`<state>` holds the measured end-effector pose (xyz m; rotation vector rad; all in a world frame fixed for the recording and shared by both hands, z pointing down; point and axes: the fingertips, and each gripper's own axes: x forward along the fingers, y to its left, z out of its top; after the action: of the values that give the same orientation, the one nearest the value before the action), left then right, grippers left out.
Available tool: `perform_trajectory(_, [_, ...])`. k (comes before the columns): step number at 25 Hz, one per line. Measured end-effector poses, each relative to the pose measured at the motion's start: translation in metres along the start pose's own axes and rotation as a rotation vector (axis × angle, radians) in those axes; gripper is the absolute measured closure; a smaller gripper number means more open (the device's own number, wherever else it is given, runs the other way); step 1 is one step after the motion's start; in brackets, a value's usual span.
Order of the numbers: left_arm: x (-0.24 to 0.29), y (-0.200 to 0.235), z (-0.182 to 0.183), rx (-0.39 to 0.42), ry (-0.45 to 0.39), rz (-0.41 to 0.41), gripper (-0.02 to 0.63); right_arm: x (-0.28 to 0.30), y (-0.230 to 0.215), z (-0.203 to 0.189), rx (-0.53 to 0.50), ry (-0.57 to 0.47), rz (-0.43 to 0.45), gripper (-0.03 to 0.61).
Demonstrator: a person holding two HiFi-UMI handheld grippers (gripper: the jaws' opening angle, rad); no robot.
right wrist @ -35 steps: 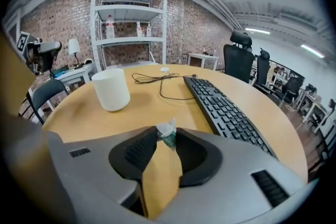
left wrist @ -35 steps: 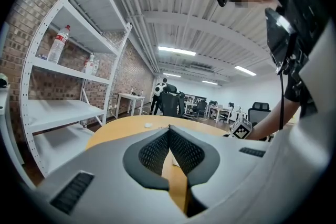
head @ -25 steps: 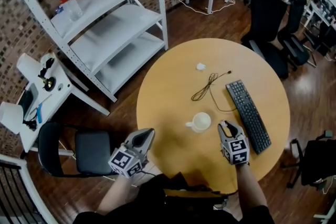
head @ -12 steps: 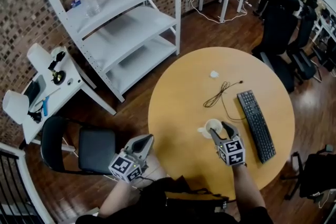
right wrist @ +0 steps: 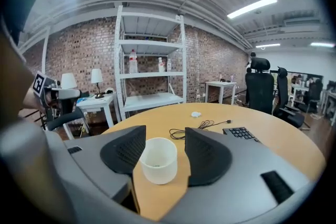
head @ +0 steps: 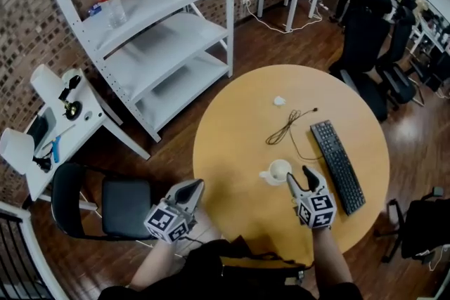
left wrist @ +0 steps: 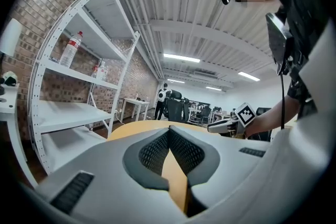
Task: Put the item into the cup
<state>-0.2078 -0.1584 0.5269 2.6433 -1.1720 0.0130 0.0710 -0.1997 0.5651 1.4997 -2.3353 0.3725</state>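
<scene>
A white cup stands on the round wooden table, near its front. In the right gripper view the cup stands upright between my spread jaws, and a small pale item lies at its bottom. My right gripper sits just right of the cup with its jaws opening, and the pads stay clear of the cup's wall. The left gripper hangs off the table's left edge with nothing in it. In its own view the left gripper has its pads meeting.
A black keyboard lies right of the cup, with a coiled black cable and a small white object farther back. A white shelf unit, a black chair and a white side table stand to the left.
My right gripper moved from beside the cup to over it, then drew back a little, and its jaws spread apart. The left gripper stayed put.
</scene>
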Motion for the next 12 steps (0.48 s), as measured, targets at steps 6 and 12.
perform_trajectory(6, [0.036, -0.011, 0.012, 0.019, -0.029, -0.077, 0.62, -0.076, -0.049, 0.019, 0.135, -0.206, -0.175, 0.428])
perform_trajectory(12, [0.078, -0.044, 0.032, 0.051, -0.044, -0.161, 0.62, -0.15, -0.103, 0.002, 0.156, -0.225, -0.31, 0.468])
